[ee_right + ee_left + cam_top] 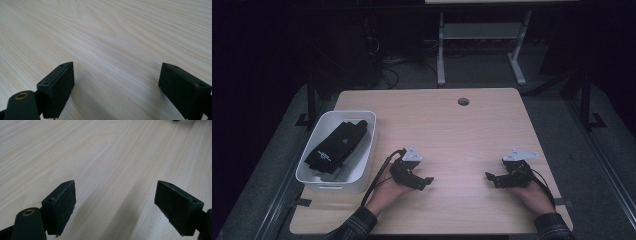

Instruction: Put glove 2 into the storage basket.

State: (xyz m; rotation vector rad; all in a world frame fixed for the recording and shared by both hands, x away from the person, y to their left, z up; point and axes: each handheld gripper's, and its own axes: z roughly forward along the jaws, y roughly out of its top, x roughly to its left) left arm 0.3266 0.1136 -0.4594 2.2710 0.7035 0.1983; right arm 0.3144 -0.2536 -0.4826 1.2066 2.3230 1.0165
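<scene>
Resting on the table (447, 125), both tools, left (426, 182) and right (490, 177), gape empty, well apart from the bin (362, 165).

One light wooden table (462, 135) carries everything counted here. On it, at its left edge, stands one white plastic bin (362, 165), and inside that bin lies one folded black garment (334, 146). Two hand-held grippers rest on the table: the left gripper (428, 182) and the right gripper (488, 177). One round hole (463, 101) pierces the table near its far edge.
</scene>
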